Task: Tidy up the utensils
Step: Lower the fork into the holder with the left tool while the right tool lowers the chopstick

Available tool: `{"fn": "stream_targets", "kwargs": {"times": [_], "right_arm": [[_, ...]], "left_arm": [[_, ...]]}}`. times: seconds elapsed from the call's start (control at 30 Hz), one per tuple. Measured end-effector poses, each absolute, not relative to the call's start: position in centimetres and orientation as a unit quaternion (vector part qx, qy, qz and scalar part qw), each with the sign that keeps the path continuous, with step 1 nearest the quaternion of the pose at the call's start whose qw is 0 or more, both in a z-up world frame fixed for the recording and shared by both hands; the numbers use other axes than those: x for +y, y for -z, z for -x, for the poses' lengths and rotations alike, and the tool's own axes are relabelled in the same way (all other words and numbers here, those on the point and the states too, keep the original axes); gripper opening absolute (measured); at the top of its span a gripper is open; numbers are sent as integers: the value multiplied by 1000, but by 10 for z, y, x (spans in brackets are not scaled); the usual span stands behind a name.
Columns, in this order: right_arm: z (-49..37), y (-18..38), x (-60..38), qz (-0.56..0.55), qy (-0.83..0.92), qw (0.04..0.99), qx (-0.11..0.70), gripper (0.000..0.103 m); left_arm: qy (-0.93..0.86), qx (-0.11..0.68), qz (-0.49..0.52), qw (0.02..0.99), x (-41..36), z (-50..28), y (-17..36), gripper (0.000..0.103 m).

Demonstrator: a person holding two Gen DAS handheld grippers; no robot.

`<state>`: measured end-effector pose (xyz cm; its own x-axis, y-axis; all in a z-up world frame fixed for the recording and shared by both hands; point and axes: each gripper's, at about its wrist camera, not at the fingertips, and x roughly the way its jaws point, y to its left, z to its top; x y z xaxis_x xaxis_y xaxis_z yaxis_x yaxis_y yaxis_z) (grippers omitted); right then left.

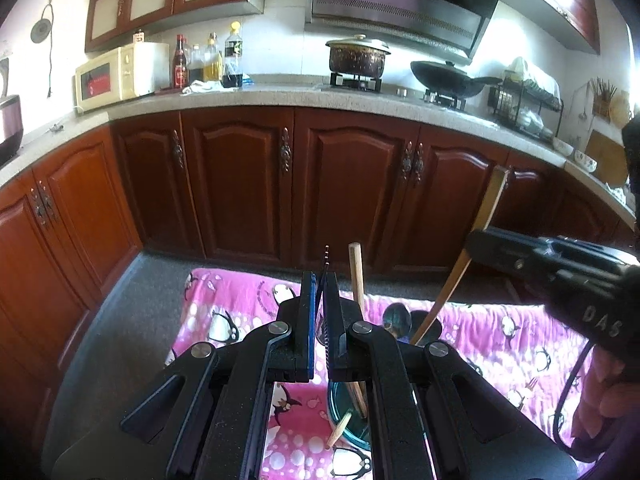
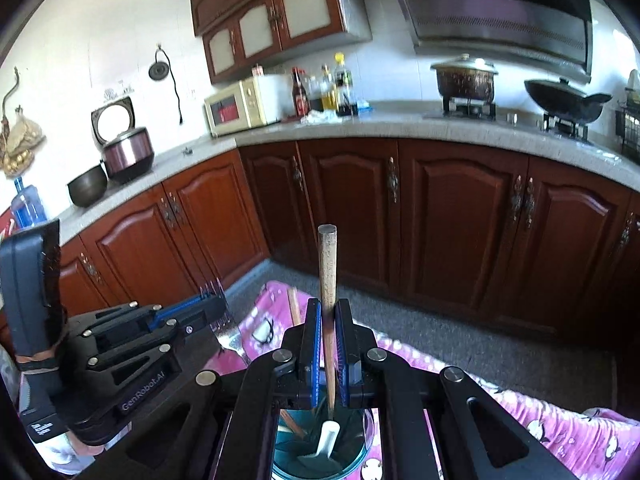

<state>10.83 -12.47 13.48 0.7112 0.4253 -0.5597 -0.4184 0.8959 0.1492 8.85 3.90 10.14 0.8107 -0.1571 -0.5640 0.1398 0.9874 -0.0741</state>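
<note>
My left gripper is shut on a thin metal fork, seen edge-on with its tines up. From the right wrist view the same left gripper and fork are at the left. My right gripper is shut on a wooden-handled spatula. Its white head reaches down into a teal glass cup. In the left wrist view the right gripper grips that slanted handle above the cup, which also holds a spoon and a wooden stick.
The cup stands on a pink penguin-print cloth with grey floor beyond. Red-brown cabinets run under an L-shaped counter bearing a microwave, bottles, a pot, a wok and a dish rack. A person's hand shows at the far right.
</note>
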Motion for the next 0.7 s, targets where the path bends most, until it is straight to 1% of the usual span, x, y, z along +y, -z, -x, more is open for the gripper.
{"fn": "stream_targets", "kwargs": {"times": [0.47,0.7], "right_arm": [[-124,-85,-117,0,-238,900,365,6],[-131,-75,-123,-31,-249,887,389,6]], "left_arm": [[78,330,17,941,32,-100,-76,2],[81,343,25,936,29,-102,-73,2]]}}
